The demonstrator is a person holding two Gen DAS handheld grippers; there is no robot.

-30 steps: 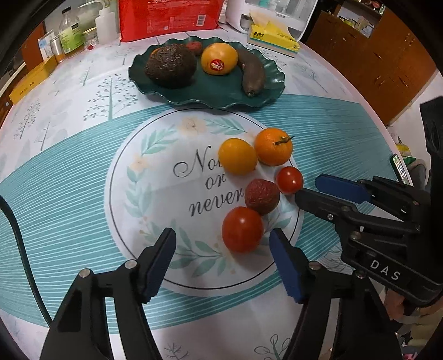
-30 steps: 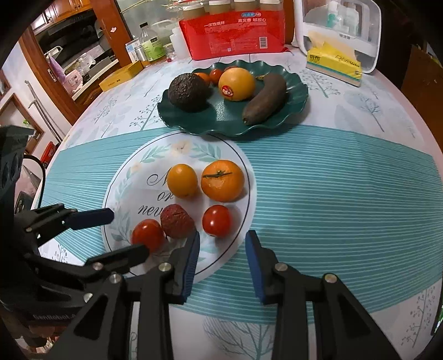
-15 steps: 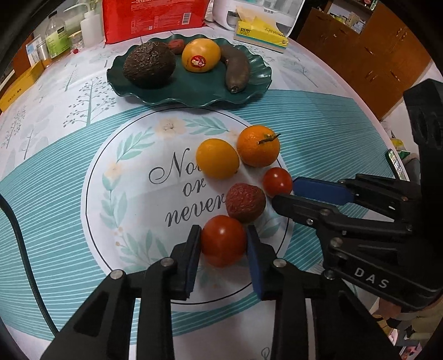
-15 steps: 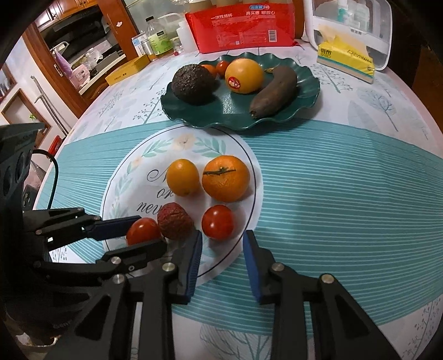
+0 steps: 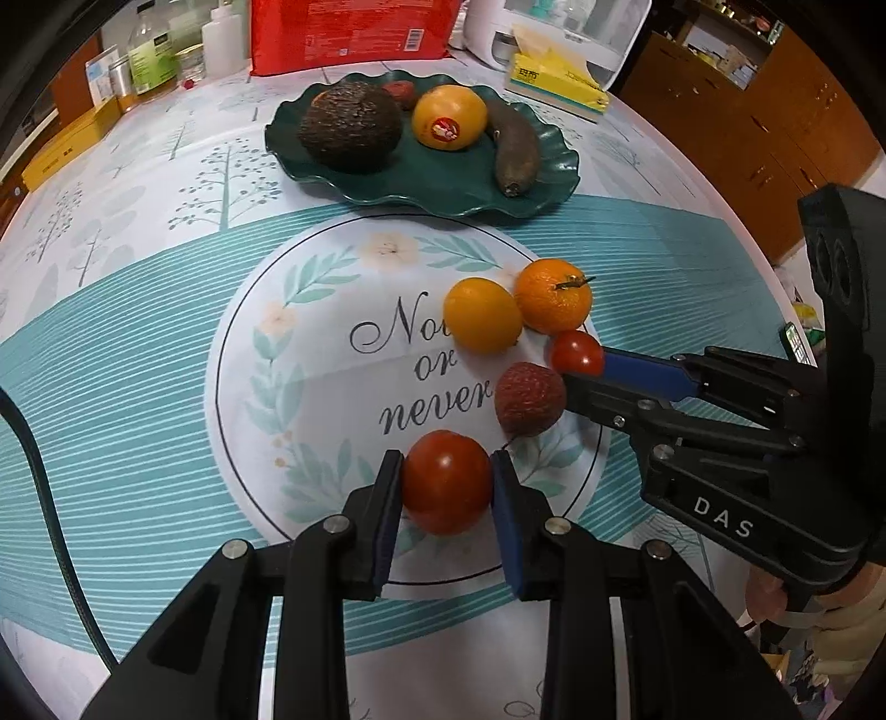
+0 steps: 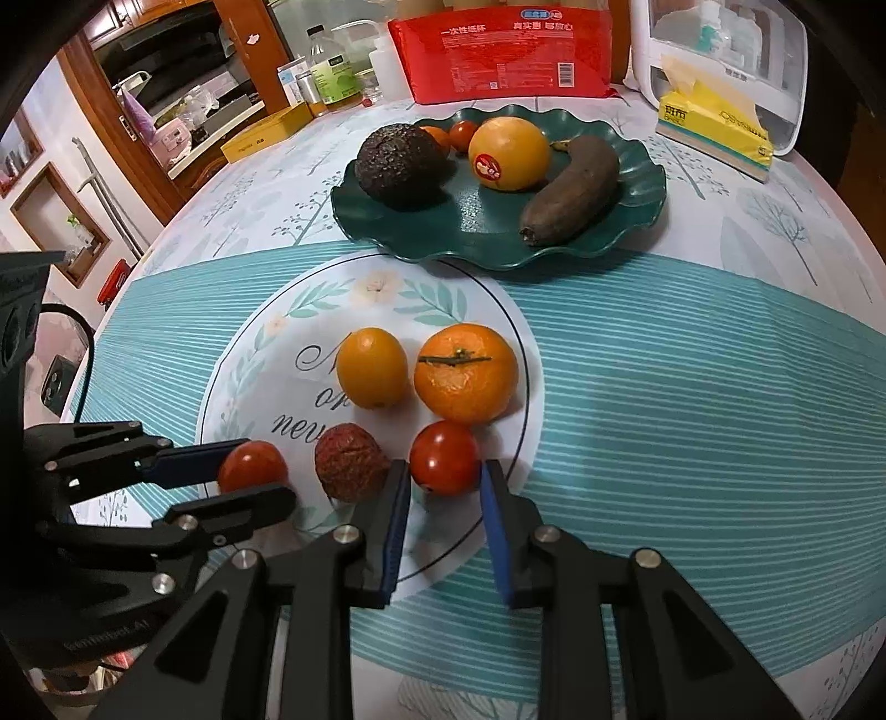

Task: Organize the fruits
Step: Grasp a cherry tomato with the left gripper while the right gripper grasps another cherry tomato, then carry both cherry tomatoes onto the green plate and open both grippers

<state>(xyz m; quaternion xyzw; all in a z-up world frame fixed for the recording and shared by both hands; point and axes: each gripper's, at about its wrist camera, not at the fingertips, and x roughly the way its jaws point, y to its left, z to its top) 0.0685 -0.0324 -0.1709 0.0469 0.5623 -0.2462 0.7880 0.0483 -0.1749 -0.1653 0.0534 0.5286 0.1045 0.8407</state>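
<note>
Left claw: closed tight on the big red tomato, one blue pad on each side of it
Big red tomato: sits low on the desk, at the near edge of the white circle with the words on it
Right claw: closed on the small red tomato, pads pressing both sides
Small red tomato: on the desk, just in front of the bumpy orange, near the right rim of the white circle
Lychee: rough and dark red, lies between the two tomatoes, just beside the left pad of the right claw
Smooth yellow fruit: a bit farther back, touching or almost touching the bumpy orange
Bumpy orange: has a little brown stem on top
Green plate: wavy rim, farther back on the desk, well apart from the loose fruits
On the plate: a dark avocado on the left, an orange with a sticker in the middle, a brown banana on the right, small red fruits behind
Far back: a red packet, a yellow tissue box and some bottles
</note>
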